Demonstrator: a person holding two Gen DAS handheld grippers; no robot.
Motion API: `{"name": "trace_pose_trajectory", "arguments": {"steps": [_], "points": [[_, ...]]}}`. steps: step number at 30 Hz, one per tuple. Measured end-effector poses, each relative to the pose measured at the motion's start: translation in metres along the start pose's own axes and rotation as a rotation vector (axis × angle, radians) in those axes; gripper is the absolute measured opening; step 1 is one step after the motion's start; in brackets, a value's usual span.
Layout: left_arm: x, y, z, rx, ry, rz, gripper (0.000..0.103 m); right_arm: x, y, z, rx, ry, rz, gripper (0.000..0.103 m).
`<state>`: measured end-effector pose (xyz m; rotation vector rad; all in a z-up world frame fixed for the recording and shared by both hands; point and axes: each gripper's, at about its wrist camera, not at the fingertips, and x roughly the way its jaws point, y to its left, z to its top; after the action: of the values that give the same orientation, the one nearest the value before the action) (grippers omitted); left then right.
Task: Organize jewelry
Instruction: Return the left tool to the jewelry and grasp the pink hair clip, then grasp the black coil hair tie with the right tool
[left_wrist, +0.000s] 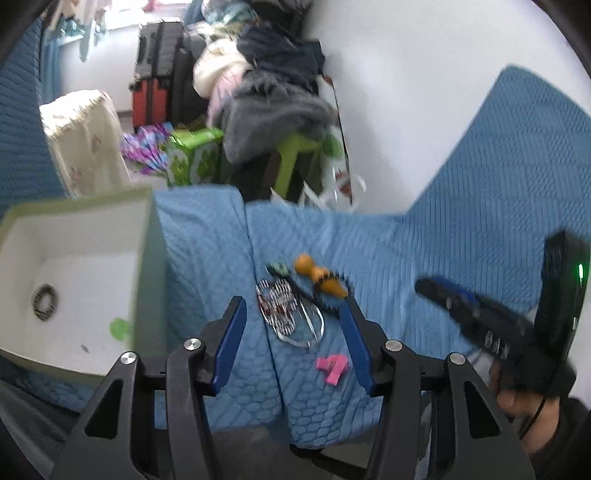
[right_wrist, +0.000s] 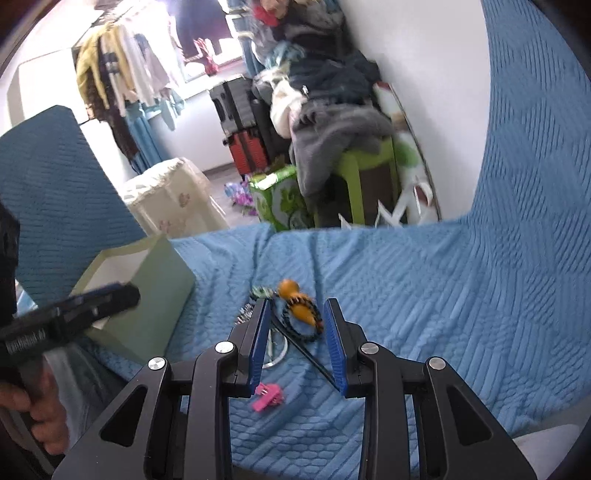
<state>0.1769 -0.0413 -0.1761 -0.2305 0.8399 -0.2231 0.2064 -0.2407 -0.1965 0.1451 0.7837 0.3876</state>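
Observation:
A small heap of jewelry lies on the blue quilted cover: a silver beaded piece (left_wrist: 277, 306), a thin silver bangle (left_wrist: 306, 326), an orange gourd pendant (left_wrist: 318, 275) with a black-and-orange braided bracelet (right_wrist: 303, 319), and a pink clip (left_wrist: 332, 366) nearer me. A pale green open box (left_wrist: 147, 236) stands to the left with a dark beaded bracelet (left_wrist: 45, 301) inside. My left gripper (left_wrist: 293, 314) is open above the heap, holding nothing. My right gripper (right_wrist: 297, 321) is open around the braided bracelet and gourd (right_wrist: 291, 291); the pink clip (right_wrist: 269, 396) lies below it.
The right gripper (left_wrist: 436, 291) shows blurred at the right of the left wrist view; the left gripper (right_wrist: 122, 295) shows at the left of the right wrist view, before the box (right_wrist: 162, 291). Beyond the cover's edge are a green stool (right_wrist: 354, 177), clothes and suitcases (left_wrist: 162, 74).

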Motion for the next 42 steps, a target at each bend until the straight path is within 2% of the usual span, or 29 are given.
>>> {"name": "trace_pose_trajectory", "arguments": {"steps": [8,17,24,30,31,32,36,42], "points": [[0.050,-0.012,-0.035,0.034,0.128,-0.121,0.050,0.041,-0.016,0.001,-0.006,0.076,0.045,0.027],[0.080,-0.021,-0.055,0.059,0.231,-0.150,0.038,0.086,-0.015,-0.006,-0.011,0.199,0.068,0.025],[0.088,-0.028,-0.063,0.103,0.244,-0.145,0.036,0.104,-0.024,-0.015,0.045,0.275,0.060,0.025],[0.094,-0.029,-0.060,0.116,0.231,-0.144,0.025,0.109,-0.020,-0.015,0.037,0.273,0.063,0.022],[0.095,-0.030,-0.060,0.121,0.232,-0.145,0.016,0.111,-0.019,-0.014,0.035,0.272,0.061,0.021],[0.096,-0.030,-0.060,0.123,0.239,-0.151,0.014,0.111,-0.018,-0.014,0.031,0.271,0.058,0.019],[0.097,-0.032,-0.060,0.137,0.235,-0.144,0.012,0.115,-0.016,-0.015,0.018,0.273,0.030,0.009],[0.094,-0.021,-0.051,0.086,0.211,-0.147,0.009,0.105,-0.009,-0.011,-0.009,0.232,-0.002,0.007]]}}
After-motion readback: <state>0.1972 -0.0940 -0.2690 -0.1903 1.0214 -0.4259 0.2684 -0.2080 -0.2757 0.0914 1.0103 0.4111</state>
